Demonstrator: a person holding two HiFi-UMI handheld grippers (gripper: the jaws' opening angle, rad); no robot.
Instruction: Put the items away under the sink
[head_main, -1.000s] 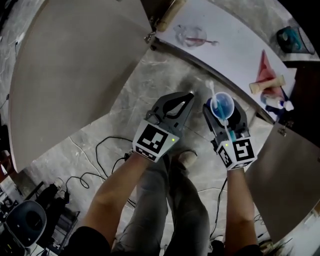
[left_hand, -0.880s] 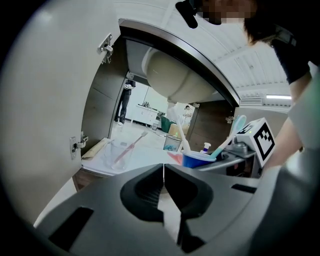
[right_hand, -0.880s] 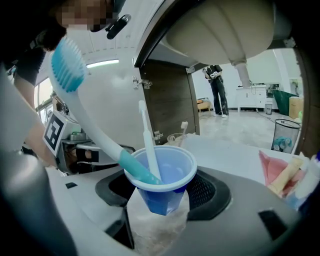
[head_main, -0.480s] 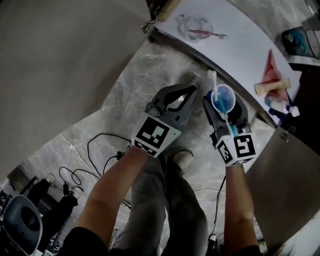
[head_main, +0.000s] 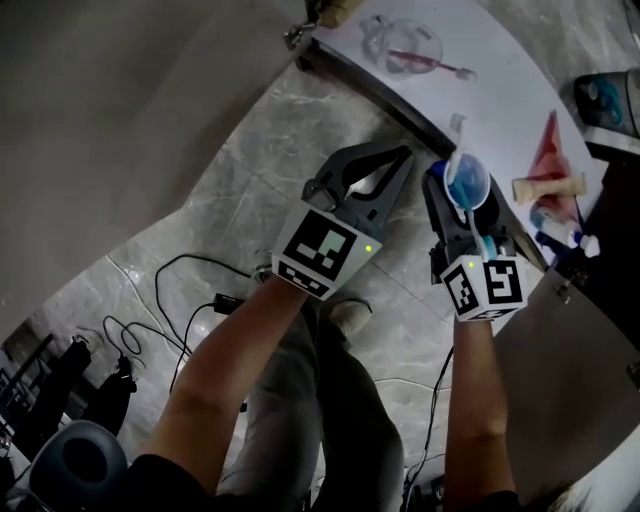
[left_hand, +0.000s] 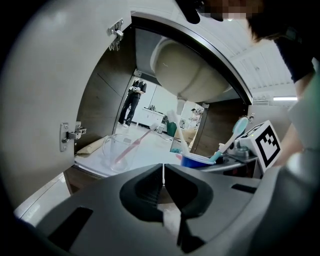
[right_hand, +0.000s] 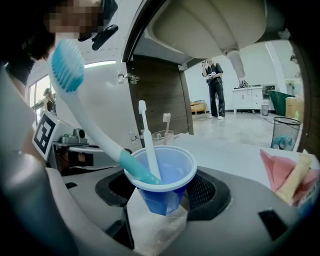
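We see a grey marble floor (head_main: 270, 150) across the middle of the head view, with black cables (head_main: 222, 300) trailing at its lower left. Above the middle of the left gripper view (far off) stands a person (left_hand: 132, 102). A wire bin (right_hand: 284, 131) sits at the right gripper view's right edge.

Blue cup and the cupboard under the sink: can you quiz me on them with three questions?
1. True or false: the left gripper holds the blue cup.
2. What stands in the glass on the shelf? A) pink toothbrush B) spoon C) nothing
3. How many toothbrushes are in the blue cup?
Key: 1 false, the right gripper holds it; 2 A; 3 two.
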